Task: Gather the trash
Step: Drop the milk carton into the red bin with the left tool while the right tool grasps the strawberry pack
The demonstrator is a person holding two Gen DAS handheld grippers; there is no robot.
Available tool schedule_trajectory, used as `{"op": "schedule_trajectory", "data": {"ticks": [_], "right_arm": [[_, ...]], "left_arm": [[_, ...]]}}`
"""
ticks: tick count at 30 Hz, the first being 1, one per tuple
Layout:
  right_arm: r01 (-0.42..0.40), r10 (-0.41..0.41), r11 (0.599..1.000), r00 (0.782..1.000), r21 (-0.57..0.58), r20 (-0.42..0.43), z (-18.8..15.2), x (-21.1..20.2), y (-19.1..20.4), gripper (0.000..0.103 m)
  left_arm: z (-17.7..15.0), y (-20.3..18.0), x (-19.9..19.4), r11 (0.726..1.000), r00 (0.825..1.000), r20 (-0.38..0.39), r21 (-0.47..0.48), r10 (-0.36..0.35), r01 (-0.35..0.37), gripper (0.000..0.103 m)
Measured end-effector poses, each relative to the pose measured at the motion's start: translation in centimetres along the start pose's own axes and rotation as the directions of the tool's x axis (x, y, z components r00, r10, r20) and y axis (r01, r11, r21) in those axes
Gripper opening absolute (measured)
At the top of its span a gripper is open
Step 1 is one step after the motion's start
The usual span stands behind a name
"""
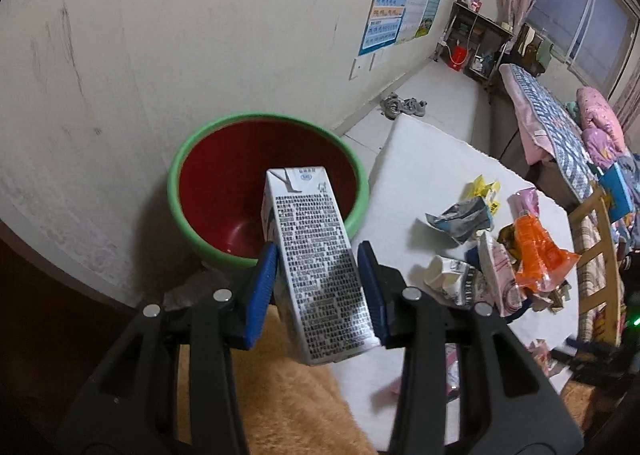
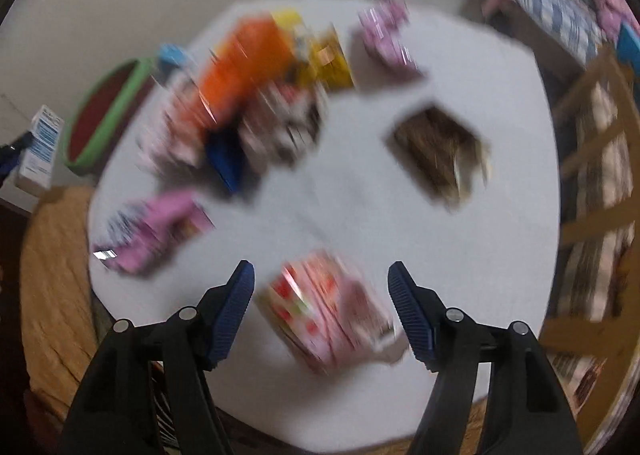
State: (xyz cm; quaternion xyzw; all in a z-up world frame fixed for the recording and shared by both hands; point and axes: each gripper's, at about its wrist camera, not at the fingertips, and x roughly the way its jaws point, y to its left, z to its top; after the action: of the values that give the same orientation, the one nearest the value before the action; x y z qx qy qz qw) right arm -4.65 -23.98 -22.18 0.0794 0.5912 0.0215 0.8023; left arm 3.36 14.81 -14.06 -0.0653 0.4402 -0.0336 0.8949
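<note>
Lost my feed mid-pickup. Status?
Left tongs shut on carton, above basin. Right tongs open over pink wrapper. Nothing blocking.

One milk carton [image 1: 316, 267], one green-rimmed basin [image 1: 264, 191], one white table [image 1: 424, 175], several crumpled wrappers [image 1: 536, 251].

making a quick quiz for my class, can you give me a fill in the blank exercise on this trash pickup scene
1. The left claw is shut on a white drink ____.
2. The basin beyond it has a green rim and a ____ inside.
3. The right claw is ____, with a pink and red wrapper lying between its fingers.
4. The orange wrapper lies on the white ____.

Missing words: carton; red; open; table
</note>
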Motion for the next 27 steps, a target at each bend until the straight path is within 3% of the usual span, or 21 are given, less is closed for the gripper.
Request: {"op": "schedule_trajectory", "data": {"ticks": [3,6,11,14,17,18,21,27], "right_arm": [[-0.033,0.035,0.999,0.999,0.043,-0.039,-1.2,2.1,-1.1,0.070],[-0.047,0.049,0.997,0.998,0.059,-0.025,-1.6,2.7,-1.4,0.072],[-0.006,0.003,0.999,0.997,-0.043,-0.078,-2.0,3.5,-0.4,0.082],[0.030,-0.036,0.995,0.997,-0.098,-0.062,-2.9,3.6,0.2,0.074],[-0.024,0.022,0.999,0.999,-0.046,-0.039,-3.3,2.9,-0.5,0.066],[-0.043,0.043,0.999,0.999,-0.022,-0.029,-3.2,2.6,-0.5,0.065],[-0.059,0.059,0.998,0.998,0.018,0.018,-3.0,1.5,-1.1,0.064],[-0.102,0.101,0.995,0.992,0.012,0.071,-2.4,0.1,0.6,0.065]], "left_arm": [[-0.1,-0.8,0.0,1.000,1.000,0.001,0.008,-0.015,0.015,0.040],[-0.1,-1.3,-0.3,1.000,1.000,0.008,0.021,-0.016,0.016,0.039],[-0.1,-1.3,-0.3,1.000,1.000,0.007,0.014,-0.006,0.005,0.039],[-0.1,-1.1,-0.3,1.000,1.000,0.004,0.015,-0.001,0.001,0.038],[-0.3,-1.1,0.0,1.000,1.000,-0.016,0.009,-0.003,0.004,0.038],[-0.4,-1.1,0.3,1.000,0.999,-0.031,0.008,-0.017,0.017,0.039],[-1.2,-1.7,1.4,0.999,0.997,-0.075,-0.003,-0.036,0.036,0.055],[-3.0,-3.7,6.0,1.000,0.979,-0.203,-0.026,-0.018,0.013,0.066]]}}
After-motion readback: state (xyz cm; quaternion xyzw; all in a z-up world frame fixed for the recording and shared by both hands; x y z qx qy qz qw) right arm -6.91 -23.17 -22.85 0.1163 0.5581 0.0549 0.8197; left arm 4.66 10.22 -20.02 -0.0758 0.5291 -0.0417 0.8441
